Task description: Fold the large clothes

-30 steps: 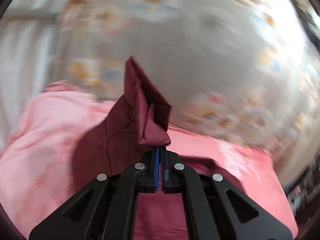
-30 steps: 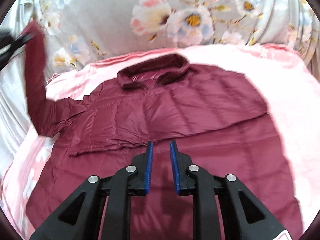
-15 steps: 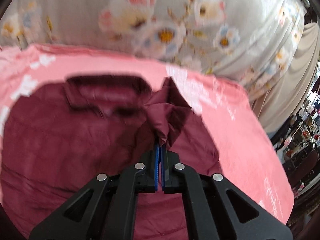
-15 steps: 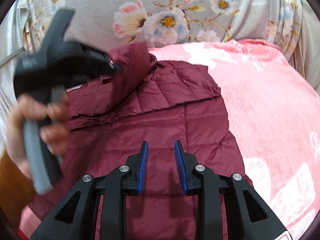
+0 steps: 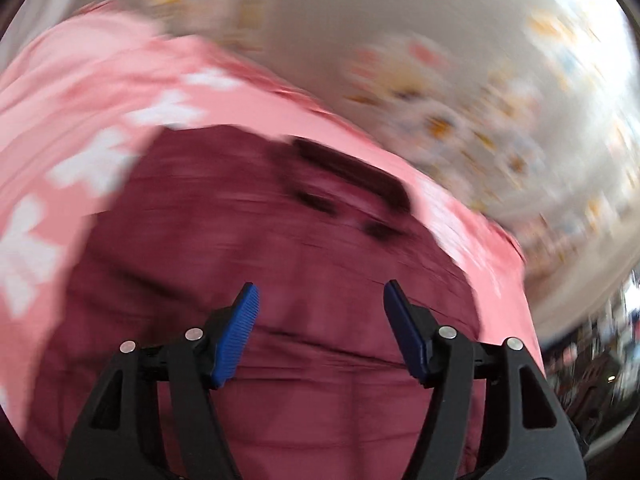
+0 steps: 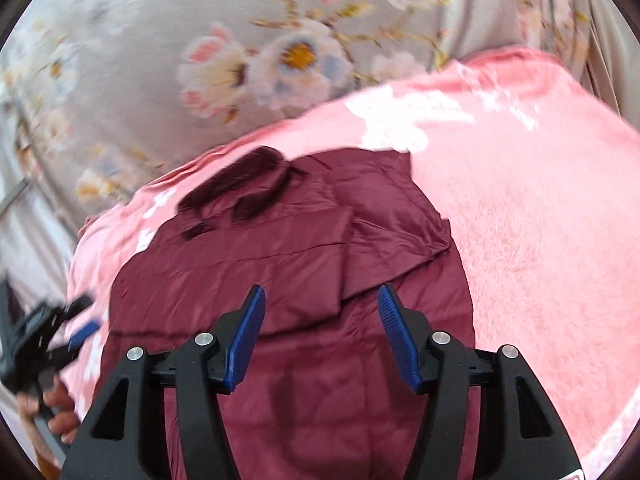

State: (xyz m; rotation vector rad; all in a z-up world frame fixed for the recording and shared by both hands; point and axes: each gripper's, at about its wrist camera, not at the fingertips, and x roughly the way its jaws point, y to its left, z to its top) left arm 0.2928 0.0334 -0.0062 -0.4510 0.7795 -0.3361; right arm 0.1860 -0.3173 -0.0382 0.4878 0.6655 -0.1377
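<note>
while spread on pink blanket (image 6: 540, 200), maroon quilted jacket (image 6: 320, 280), sleeves folded inward

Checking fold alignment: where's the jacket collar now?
Right wrist view: collar sits upper left of centre, at the jacket's far end, near the pink blanket's edge.

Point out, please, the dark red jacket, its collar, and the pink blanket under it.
dark red jacket (image 6: 320, 380): right wrist view, on the quilted body.
collar (image 6: 240, 184): right wrist view, on the folded-down band at the neck.
pink blanket (image 6: 540, 220): right wrist view, on the bare part right of the jacket.
</note>
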